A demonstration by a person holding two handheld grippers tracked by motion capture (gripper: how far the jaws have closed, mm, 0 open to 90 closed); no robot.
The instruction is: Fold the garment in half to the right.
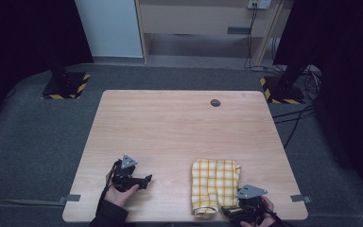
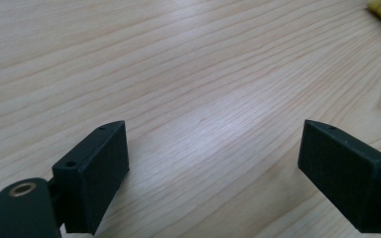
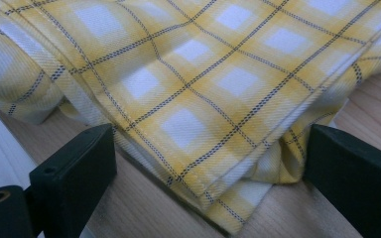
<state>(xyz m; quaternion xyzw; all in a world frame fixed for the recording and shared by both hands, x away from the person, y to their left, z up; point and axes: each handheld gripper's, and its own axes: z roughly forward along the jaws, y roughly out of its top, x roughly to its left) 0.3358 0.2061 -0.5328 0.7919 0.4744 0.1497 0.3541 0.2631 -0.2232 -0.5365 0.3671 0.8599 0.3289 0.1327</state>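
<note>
We see the cloth (image 1: 215, 184), yellow plaid and folded, lying low and right of centre on the table (image 1: 179, 127). Our right gripper (image 3: 208, 173) sits at its lower right corner, jaws wide, the corner between them but unpinched. Our left gripper (image 1: 144, 180), lower left, gapes over bare wood.

The high view is dim and soft, with dark corners and black curtains swallowing both sides; the pale wooden tabletop (image 1: 179, 137) is its brightest, evenly lit area, with only faint shadows. The left gripper view shows a broad, whitish sheen across the wood grain, and the far grain blurs. The right gripper view is bright; the yellow checked cloth (image 3: 203, 84) is sharp mid-frame and softens toward the edges.
</note>
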